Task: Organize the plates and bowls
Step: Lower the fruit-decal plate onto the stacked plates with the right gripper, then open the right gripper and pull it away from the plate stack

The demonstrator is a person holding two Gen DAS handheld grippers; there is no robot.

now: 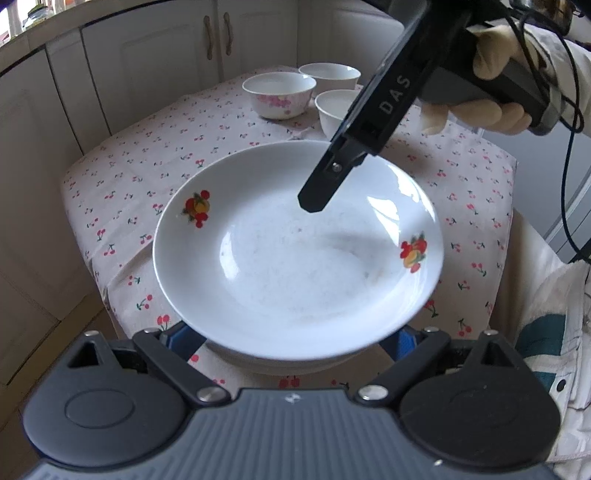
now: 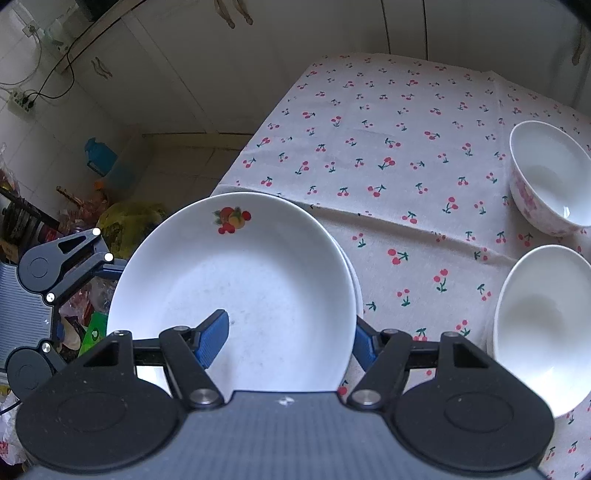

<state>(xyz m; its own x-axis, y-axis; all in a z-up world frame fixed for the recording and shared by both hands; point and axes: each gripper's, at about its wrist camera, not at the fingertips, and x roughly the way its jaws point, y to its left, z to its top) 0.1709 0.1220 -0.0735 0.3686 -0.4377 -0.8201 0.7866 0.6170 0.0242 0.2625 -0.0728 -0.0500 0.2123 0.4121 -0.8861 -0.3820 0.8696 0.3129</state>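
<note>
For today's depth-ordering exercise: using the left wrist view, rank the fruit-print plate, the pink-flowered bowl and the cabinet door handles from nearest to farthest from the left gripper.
1. Fruit-print plate, right in front of the left gripper, on the plate stack.
2. Pink-flowered bowl, at the table's far end, left of two plain bowls.
3. Cabinet door handles, beyond the table.

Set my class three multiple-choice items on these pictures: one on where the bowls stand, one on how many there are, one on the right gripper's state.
1. Where do the bowls stand?
A on the cloth, apart from the plates
B inside a plate
C on the floor

2. How many bowls are there?
A two
B three
C five

3. The right gripper is
A shut on a bowl
B shut on the cloth
C open

Key: 1 A, all stand on the cloth behind the plates; 2 B, the left wrist view shows three; 3 C, its fingers are spread, one over the top plate, one outside its rim.
</note>
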